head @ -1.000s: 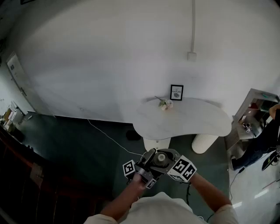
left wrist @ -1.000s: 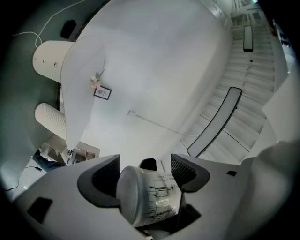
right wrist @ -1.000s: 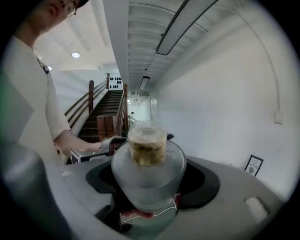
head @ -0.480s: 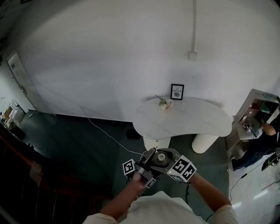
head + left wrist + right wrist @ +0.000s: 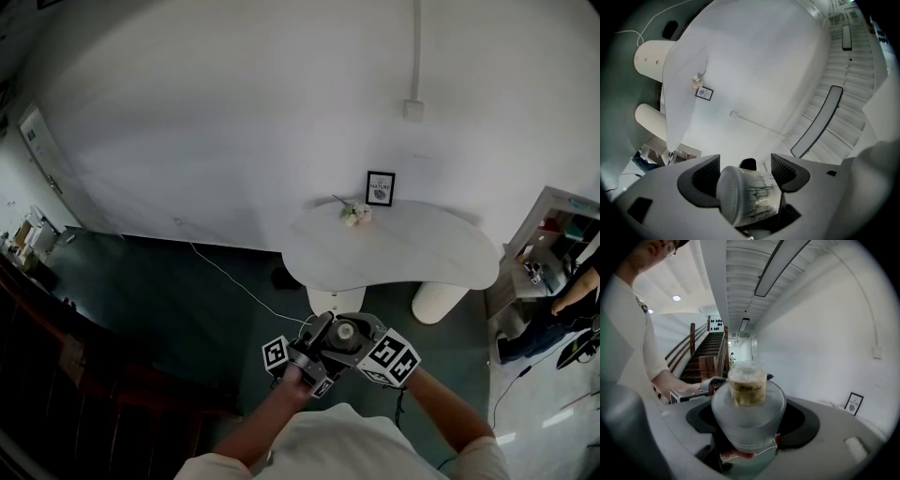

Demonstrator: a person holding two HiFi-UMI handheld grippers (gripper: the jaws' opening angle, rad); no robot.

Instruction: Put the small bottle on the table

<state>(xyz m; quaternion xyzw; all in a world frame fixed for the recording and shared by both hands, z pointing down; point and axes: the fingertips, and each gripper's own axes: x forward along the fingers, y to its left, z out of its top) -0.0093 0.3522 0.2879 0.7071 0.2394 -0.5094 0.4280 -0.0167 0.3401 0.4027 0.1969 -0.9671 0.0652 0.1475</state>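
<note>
Mostly white wall (image 5: 234,112) across the upper head view, with dark green floor (image 5: 187,300) below it, from 9 round to 5 o'clock. Dark wooden stairs (image 5: 56,375) down the 8 o'clock corner. White kidney-shaped surface (image 5: 412,258) set against the wall, at 2 o'clock from the frame's centre. Ribbed white stool (image 5: 439,302) tucked partly under its rim, at 5 o'clock of it. Another person (image 5: 562,314) cut off by the frame edge at 3 o'clock.

Close in at 6 o'clock, left tongs (image 5: 745,171) and right tongs (image 5: 750,420) side by side in front of the holder's chest, bodies touching or very nearly so. Both pinching the small bottle (image 5: 345,332).

- **Left pair:** pressed on either side of a white, print-labelled body that lies sideways, with a flat round end toward that camera.
- **Right pair:** clamped on either side of a cloudy grey body that narrows to a yellowish end pointing away from that camera.

Bottle up in the air over the floor, not on the surface and well apart from it, at 7 o'clock from it.

Thin white cable (image 5: 234,286) trailing over the floor at 9 o'clock of the surface's foot. Small framed picture (image 5: 380,187) upright against the wall on the surface's far edge, at 12 o'clock. Tiny sprig of pale flowers (image 5: 354,214) just beside the picture, at its 7 o'clock.
</note>
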